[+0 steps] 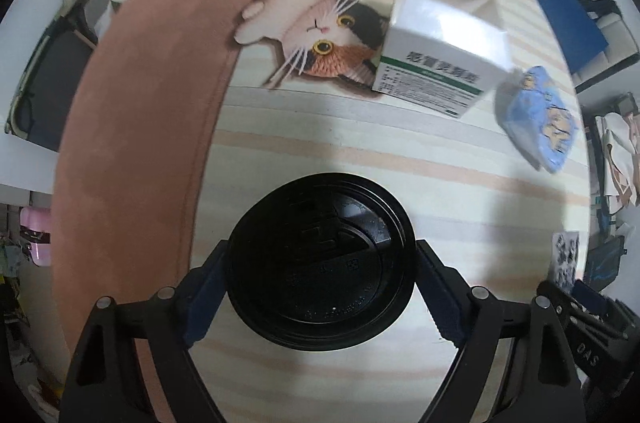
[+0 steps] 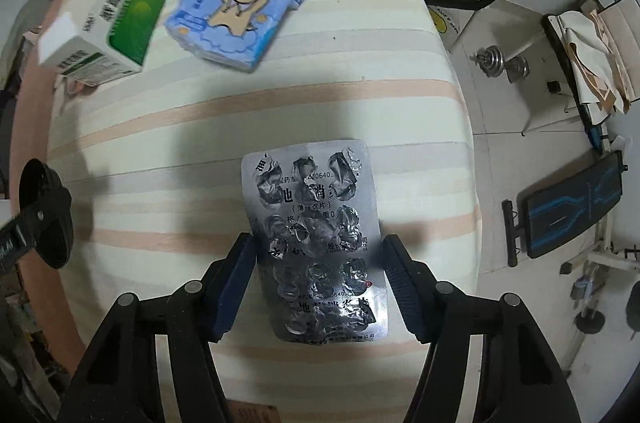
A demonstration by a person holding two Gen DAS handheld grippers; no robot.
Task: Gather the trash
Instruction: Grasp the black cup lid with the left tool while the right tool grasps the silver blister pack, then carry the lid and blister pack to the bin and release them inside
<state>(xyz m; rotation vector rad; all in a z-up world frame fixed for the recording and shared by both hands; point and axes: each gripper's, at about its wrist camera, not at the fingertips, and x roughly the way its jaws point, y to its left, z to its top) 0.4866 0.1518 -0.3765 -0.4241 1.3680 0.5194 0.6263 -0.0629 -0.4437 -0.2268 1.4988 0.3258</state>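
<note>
The crumpled silver foil blister sheet [image 2: 316, 243] bears Chinese print and the digits "20640"; "DAS" stands in white on a black gripper body [image 1: 588, 355].

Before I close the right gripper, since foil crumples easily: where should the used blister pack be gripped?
Grip the blister pack across its two long edges, from straight above. It lies flat on the striped cloth, lengthwise between the right gripper's open fingers, which flank its lower half. That narrow width probably fits; the flat sheet may bow when squeezed.
</note>
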